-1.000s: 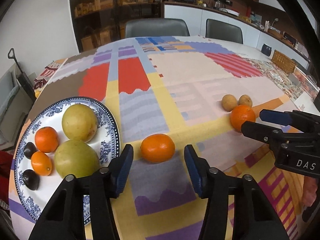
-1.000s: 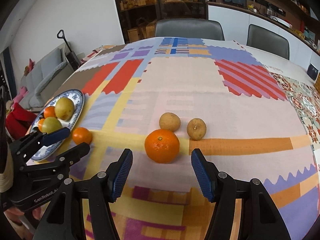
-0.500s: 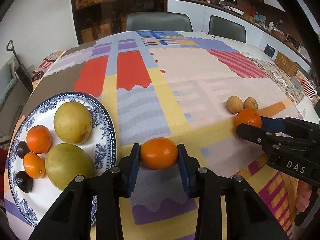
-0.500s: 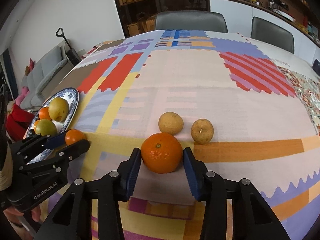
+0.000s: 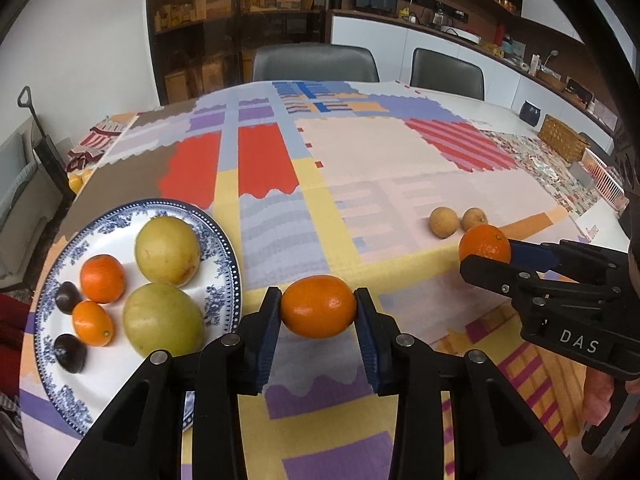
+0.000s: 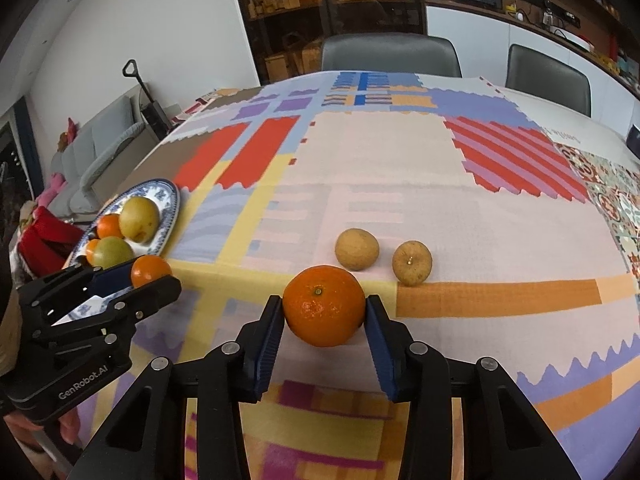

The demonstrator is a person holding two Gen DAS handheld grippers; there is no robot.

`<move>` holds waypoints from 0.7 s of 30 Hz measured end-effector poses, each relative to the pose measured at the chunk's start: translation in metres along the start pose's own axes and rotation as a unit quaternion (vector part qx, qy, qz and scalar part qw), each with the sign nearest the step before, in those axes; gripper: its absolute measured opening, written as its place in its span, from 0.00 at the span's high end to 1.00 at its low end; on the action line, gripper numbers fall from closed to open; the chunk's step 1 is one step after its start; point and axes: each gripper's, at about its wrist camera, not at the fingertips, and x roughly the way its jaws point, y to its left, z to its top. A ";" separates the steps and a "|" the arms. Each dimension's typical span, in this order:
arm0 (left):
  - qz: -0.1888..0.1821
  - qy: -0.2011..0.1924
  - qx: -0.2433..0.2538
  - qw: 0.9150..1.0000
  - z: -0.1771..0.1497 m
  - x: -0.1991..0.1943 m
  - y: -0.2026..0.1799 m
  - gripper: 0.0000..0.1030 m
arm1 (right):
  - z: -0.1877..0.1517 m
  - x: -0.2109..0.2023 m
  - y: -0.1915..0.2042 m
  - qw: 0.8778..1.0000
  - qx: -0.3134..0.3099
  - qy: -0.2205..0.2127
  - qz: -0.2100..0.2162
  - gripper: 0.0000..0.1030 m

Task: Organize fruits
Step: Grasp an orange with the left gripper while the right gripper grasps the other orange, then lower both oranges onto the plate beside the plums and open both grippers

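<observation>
Left wrist view: the left gripper (image 5: 318, 312) clenches an oval orange fruit (image 5: 318, 306) between its blue pads, above a patchwork tablecloth (image 5: 380, 160). Just to its left a blue-rimmed plate (image 5: 224, 240) carries two yellow-green fruits, two small oranges and two dark fruits. Far right, the right gripper (image 5: 486, 258) grips a round orange (image 5: 484, 242), near two tan fruits (image 5: 443, 222). Right wrist view: the right gripper (image 6: 324, 318) squeezes the round orange (image 6: 323, 305) between both pads, low over the cloth, with the two tan fruits (image 6: 357, 249) just behind it. At left, the left gripper (image 6: 148, 278) holds the oval fruit (image 6: 150, 271) beside the plate (image 6: 170, 204).
</observation>
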 end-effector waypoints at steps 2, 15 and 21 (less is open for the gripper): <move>-0.003 -0.004 -0.004 1.000 -0.001 -0.007 0.000 0.65 | 0.000 -0.006 0.002 1.000 -0.002 -0.004 0.003 0.59; 0.005 -0.036 -0.023 0.999 -0.013 -0.058 0.010 0.65 | -0.002 -0.045 0.036 0.998 -0.034 -0.031 0.039 0.59; 0.016 -0.051 -0.033 0.998 -0.017 -0.080 0.020 0.65 | -0.001 -0.058 0.058 0.996 -0.055 -0.042 0.056 0.59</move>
